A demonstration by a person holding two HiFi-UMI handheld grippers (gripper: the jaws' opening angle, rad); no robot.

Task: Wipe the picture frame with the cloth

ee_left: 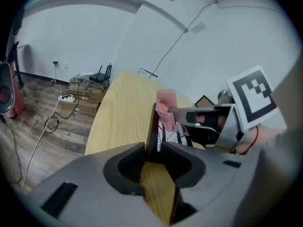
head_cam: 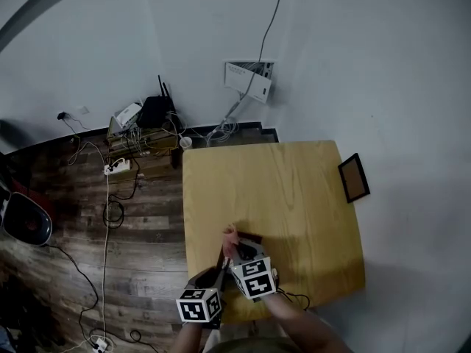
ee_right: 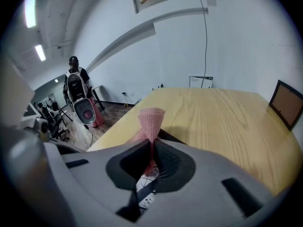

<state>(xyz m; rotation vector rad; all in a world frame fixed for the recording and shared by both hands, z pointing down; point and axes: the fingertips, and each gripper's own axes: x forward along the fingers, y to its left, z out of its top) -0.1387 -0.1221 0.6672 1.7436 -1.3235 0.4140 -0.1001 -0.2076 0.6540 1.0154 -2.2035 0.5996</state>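
The left gripper (ee_left: 152,151) had its jaws narrowed onto the thin dark edge of the picture frame (ee_left: 152,124), both pads pressing it. The frame stood on edge and rose straight out from between them over the wooden table (head_cam: 294,190). Just to its right, the right gripper (ee_right: 151,159) was clamped on the pink cloth (ee_right: 151,119), which fanned up above its pads. The cloth sat at the frame's far end, on its black-and-white printed side. Both grippers were close together at the table's near edge. Well apart, at the table's far right edge by the wall, stood a second frame (head_cam: 354,177).
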